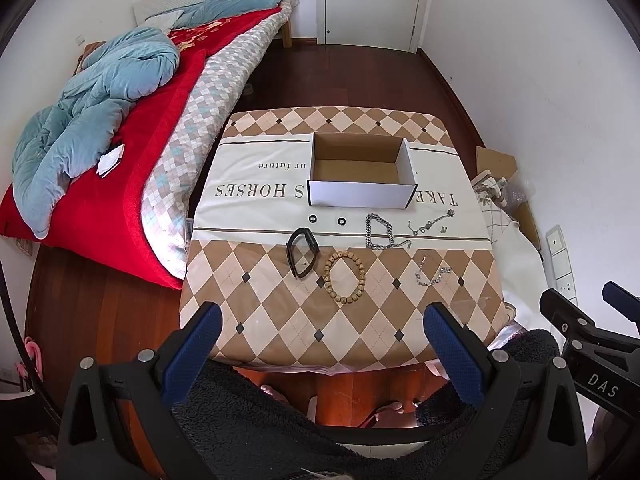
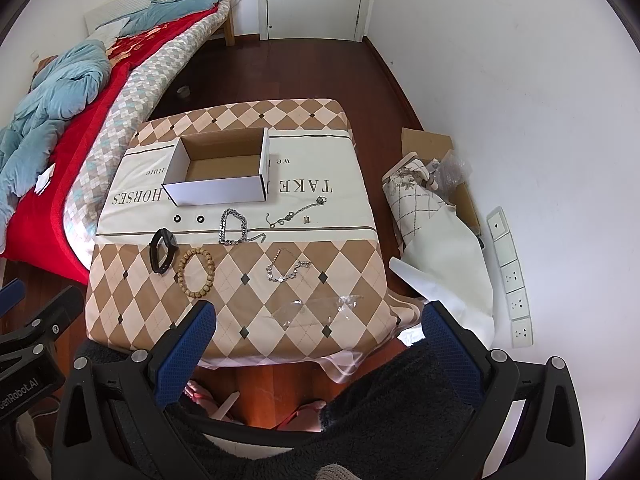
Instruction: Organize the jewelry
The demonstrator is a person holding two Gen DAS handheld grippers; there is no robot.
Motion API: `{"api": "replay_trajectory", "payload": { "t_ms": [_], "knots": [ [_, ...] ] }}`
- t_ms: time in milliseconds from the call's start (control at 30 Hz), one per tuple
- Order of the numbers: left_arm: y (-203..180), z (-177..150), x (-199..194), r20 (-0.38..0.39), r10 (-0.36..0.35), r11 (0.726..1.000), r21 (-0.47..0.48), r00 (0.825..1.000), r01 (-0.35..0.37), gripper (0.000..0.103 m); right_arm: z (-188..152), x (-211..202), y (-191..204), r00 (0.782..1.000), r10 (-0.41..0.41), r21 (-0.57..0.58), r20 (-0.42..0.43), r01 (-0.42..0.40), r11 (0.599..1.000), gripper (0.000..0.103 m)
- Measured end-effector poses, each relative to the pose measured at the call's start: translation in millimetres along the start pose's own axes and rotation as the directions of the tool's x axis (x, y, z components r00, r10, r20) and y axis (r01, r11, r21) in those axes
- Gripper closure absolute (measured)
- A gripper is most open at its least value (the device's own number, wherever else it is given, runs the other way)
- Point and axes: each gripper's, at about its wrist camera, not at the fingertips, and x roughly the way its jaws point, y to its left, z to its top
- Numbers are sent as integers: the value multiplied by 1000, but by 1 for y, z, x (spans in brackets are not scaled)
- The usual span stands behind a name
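Left wrist view: the left gripper hovers above the near edge of a table draped in a brown-and-cream diamond-patterned cloth, blue-padded jaws spread wide, holding nothing. Beyond sits an empty white cardboard box. In front of it lie two small black rings, a black wristband, a round wooden bead bracelet and a chunky silver chain. The beads look light and rigid enough to pinch at one side; the chain would likely slump and slip.

Right wrist view: the right gripper is likewise released and empty, hovering over the table's near edge, close to a thin sparkly silver necklace.
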Motion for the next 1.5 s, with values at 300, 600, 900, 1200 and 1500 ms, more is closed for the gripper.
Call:
{"api": "replay_trajectory", "payload": {
  "t_ms": [300,600,900,1200,1500],
  "knots": [
    [0,0,0,2,1,1000,0,1000,-1,1,0,-1,0,1000,1,-1,1,-1,1000,0],
    [0,0,0,2,0,1000,-1,1000,0,1,0,-1,-1,1000,1,0,2,-1,1000,0],
    [7,4,-7,3,0,1000,-1,1000,0,1,0,-2,-1,1000,1,-1,3,-1,1000,0],
    [10,6,-11,6,2,1000,0,1000,-2,1,0,-2,-1,1000,1,-1,3,-1,1000,0],
    [10,6,-11,6,1,1000,-2,1000,-1,1,0,-3,-1,1000,0,-1,4,0,1000,0]
  ]
}}
